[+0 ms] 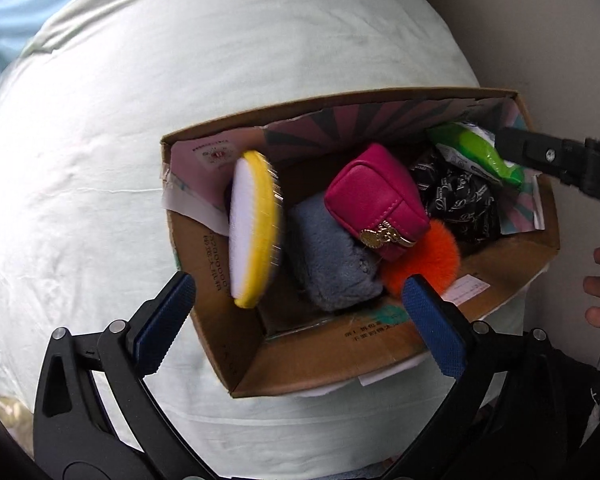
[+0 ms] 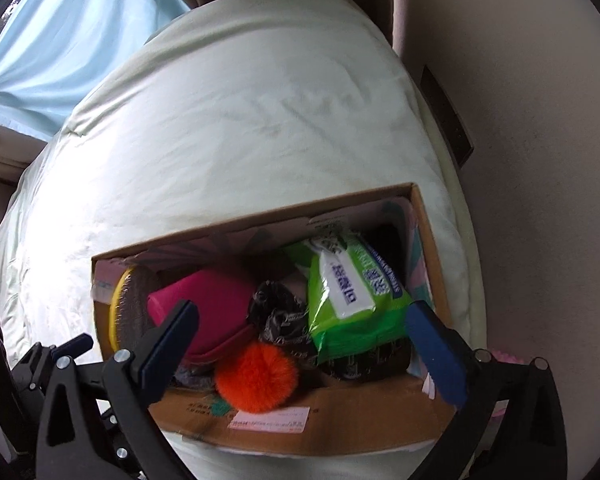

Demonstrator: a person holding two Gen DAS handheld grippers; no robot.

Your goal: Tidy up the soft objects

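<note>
An open cardboard box (image 1: 323, 354) (image 2: 339, 416) sits on a pale green duvet (image 1: 100, 160). It holds a yellow-rimmed brush (image 1: 254, 228), a grey plush cloth (image 1: 331, 268), a magenta zip pouch (image 1: 373, 196) (image 2: 212, 300), an orange pompom (image 1: 423, 256) (image 2: 256, 376), a crumpled black printed bag (image 1: 459, 196) (image 2: 280, 320) and a green wet-wipes pack (image 1: 479, 152) (image 2: 351, 292). My left gripper (image 1: 300, 320) is open and empty above the box's near edge. My right gripper (image 2: 303, 344) is open and empty above the box; its finger shows in the left wrist view (image 1: 547, 156) by the wipes.
A light blue curtain (image 2: 60, 40) hangs at the far left. A beige wall (image 2: 519, 160) runs along the right, close to the box. A hand (image 1: 599, 280) shows at the right edge of the left wrist view.
</note>
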